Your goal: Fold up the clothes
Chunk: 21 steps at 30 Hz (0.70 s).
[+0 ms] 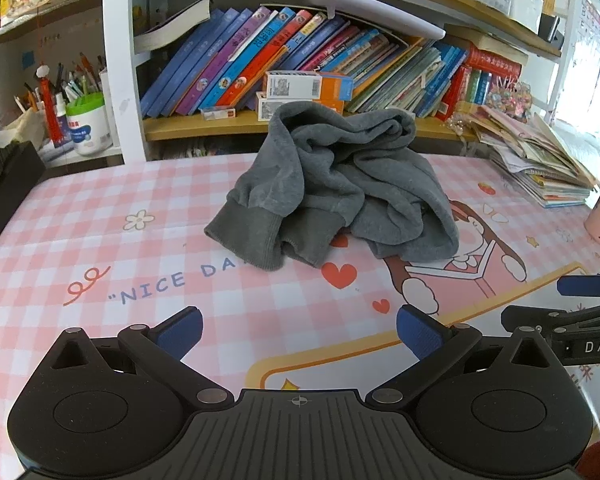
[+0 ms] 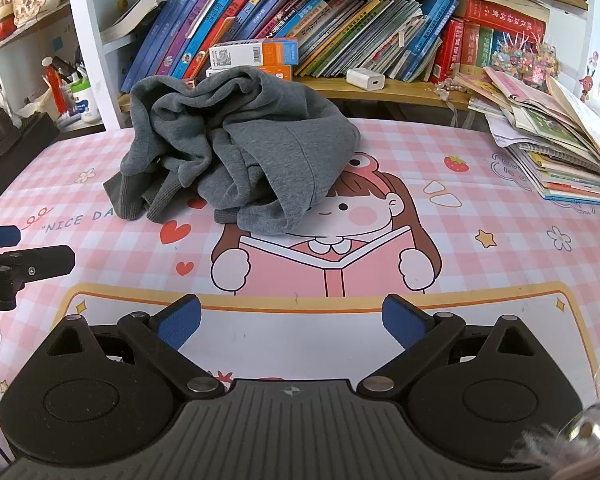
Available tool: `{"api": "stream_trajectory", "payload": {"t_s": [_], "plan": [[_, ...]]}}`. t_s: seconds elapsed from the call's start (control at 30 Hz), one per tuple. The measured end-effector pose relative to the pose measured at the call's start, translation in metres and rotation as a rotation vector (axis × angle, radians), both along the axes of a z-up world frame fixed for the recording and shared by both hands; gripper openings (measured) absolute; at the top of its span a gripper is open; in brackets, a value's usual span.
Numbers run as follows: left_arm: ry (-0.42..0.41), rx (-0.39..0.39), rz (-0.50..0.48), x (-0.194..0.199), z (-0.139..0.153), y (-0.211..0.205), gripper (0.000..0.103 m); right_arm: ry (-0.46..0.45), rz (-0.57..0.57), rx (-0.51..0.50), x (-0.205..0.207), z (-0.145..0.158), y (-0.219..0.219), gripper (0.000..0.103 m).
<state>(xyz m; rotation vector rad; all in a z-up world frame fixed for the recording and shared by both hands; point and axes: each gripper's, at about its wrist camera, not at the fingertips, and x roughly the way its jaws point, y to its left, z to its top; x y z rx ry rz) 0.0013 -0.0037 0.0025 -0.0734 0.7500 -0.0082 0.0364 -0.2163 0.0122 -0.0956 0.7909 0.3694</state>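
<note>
Grey fleece garment crumpled mid-table, below bookshelf | left tool, right tool both spread wide, empty, near side | ribbed cuff nearer left tool

One grey garment lies crumpled in one heap on the pink checked mat. Behind the garment stand two orange-and-white boxes, stacked. Two grippers are near the mat's front edge: the left gripper and the right gripper, each with two blue-padded fingers set wide.
</note>
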Motion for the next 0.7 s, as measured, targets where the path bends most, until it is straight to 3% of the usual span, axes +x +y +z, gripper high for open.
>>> {"api": "stream_trajectory", "payload": {"t_s": [0.7], "plan": [[0.002, -0.023, 0.011, 0.0003, -0.0045, 0.0042, 0.103, 0.006, 0.005, -0.011, 0.0019, -0.0019, 0.0035, 0.098]]}}
